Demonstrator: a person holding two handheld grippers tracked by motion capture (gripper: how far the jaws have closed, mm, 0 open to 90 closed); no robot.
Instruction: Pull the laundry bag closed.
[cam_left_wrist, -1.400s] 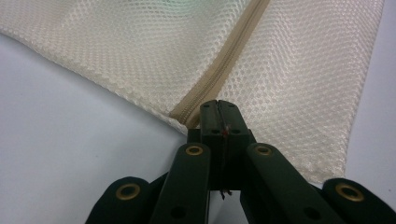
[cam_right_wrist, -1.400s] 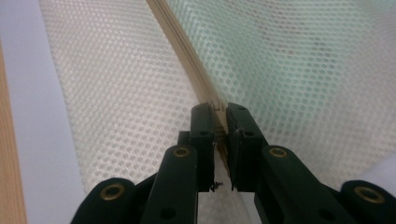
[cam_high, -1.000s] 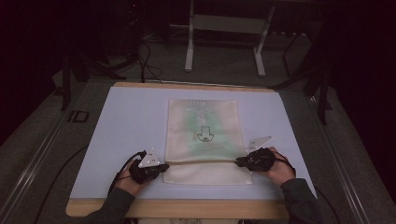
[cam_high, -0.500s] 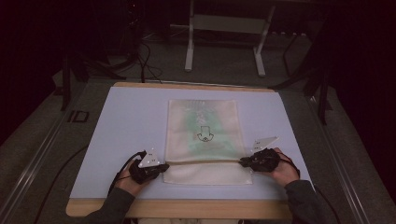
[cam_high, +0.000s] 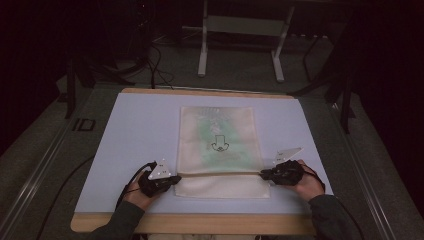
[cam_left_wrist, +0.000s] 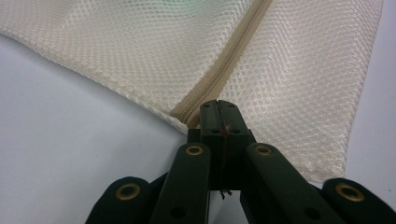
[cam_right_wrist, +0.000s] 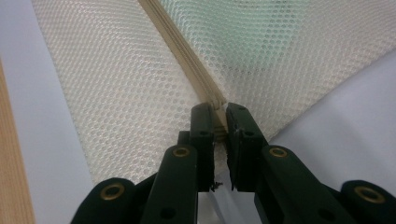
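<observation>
A cream mesh bag (cam_high: 217, 130) lies flat on the middle of the pale mat (cam_high: 135, 135), with something green and a black mark showing through it. A tan zipper (cam_high: 220, 173) runs across its near part. My left gripper (cam_high: 176, 179) is shut on the zipper's left end, seen close up as the left gripper (cam_left_wrist: 218, 106) pinching the tape of the zipper (cam_left_wrist: 233, 60). My right gripper (cam_high: 263, 174) grips the zipper's right end. In its own view the right gripper (cam_right_wrist: 217, 114) clamps the zipper (cam_right_wrist: 182, 46) between nearly touching jaws. The mesh (cam_right_wrist: 116, 93) spreads on both sides.
The table's wooden front edge (cam_high: 200, 223) runs just below my hands. A metal stand (cam_high: 240, 45) is on the dark floor beyond the table, and cables (cam_high: 155, 65) trail at the back left. Bare mat lies to either side of the bag.
My right gripper has shifted slightly to the right along the zipper line, which now looks straighter. The left gripper has stayed where it was.
</observation>
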